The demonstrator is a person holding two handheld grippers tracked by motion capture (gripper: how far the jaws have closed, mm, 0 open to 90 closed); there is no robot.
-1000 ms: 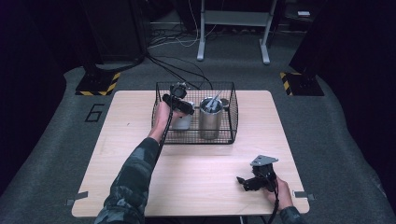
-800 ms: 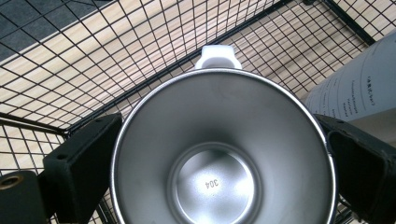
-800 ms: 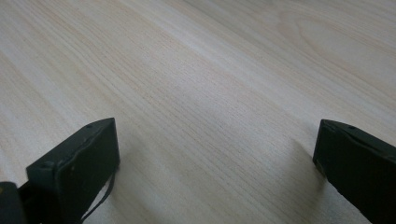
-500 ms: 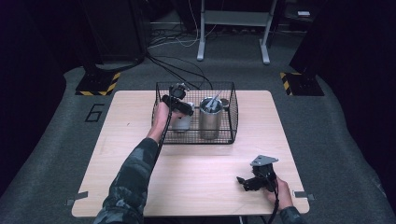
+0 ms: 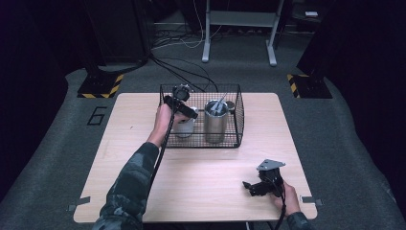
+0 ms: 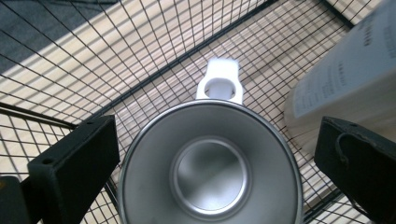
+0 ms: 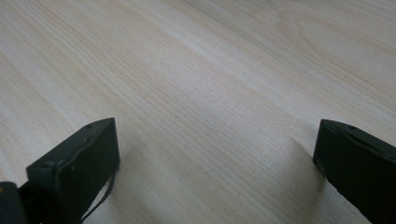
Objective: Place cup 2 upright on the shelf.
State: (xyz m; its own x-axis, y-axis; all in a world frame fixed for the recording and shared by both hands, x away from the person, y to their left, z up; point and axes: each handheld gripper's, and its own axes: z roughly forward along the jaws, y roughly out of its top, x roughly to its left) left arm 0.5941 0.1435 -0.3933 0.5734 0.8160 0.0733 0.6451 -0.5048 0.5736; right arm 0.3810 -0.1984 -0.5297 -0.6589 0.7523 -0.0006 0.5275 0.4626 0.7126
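Observation:
A black wire basket (image 5: 238, 120) stands at the table's far middle. Inside it are a short steel mug (image 5: 184, 127) with a white handle (image 6: 219, 82) and a taller steel canister (image 5: 215, 122) with utensils sticking out. My left gripper (image 5: 181, 108) hangs over the mug, pointing down into the basket. In the left gripper view its jaws stand open (image 6: 215, 154) on either side of the mug's rim (image 6: 210, 172), with the canister (image 6: 345, 74) to the right. My right gripper (image 5: 252, 187) rests low over the table near the front right, open (image 7: 215, 154) with bare wood between its jaws.
The wooden table (image 5: 210, 191) has free room in front of the basket and to both sides. A sleeved forearm (image 5: 139, 177) stretches from the front edge to the basket. Cables and stand legs (image 5: 206, 52) lie on the floor beyond.

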